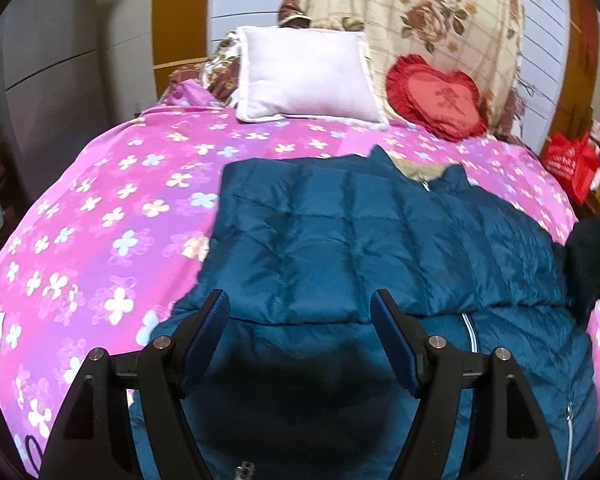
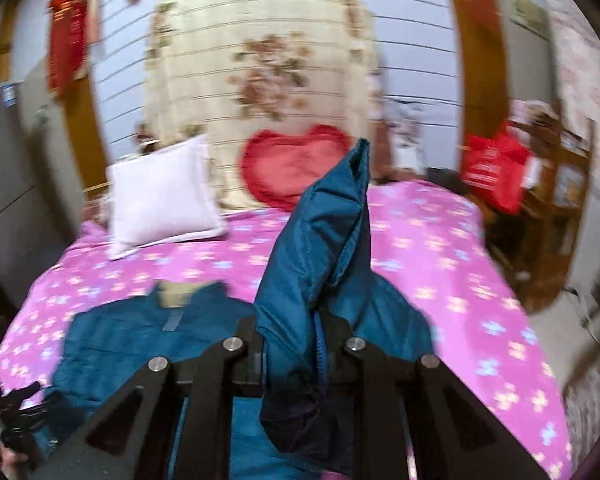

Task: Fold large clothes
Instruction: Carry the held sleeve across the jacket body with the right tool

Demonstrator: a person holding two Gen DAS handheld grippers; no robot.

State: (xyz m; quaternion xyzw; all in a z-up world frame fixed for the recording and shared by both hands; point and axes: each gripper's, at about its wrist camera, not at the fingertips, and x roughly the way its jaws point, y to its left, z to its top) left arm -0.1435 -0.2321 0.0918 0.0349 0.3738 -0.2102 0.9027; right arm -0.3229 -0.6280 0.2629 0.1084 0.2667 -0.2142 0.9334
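Observation:
A teal quilted down jacket (image 1: pixel 340 240) lies on the pink flowered bedspread (image 1: pixel 100 220), one side folded over its middle. My left gripper (image 1: pixel 300 312) is open and empty just above the jacket's near part. In the right wrist view my right gripper (image 2: pixel 300 340) is shut on a fold of the jacket (image 2: pixel 324 240), which stands up between the fingers above the bed. The rest of the jacket (image 2: pixel 140 340) lies to the lower left. That view is blurred.
A white pillow (image 1: pixel 306 76) and a red heart cushion (image 1: pixel 436 100) lean at the head of the bed against a cream floral blanket (image 1: pixel 420 12). A red bag (image 1: pixel 572 164) stands beside the bed on the right. A grey cabinet (image 1: pixel 52 80) is at the left.

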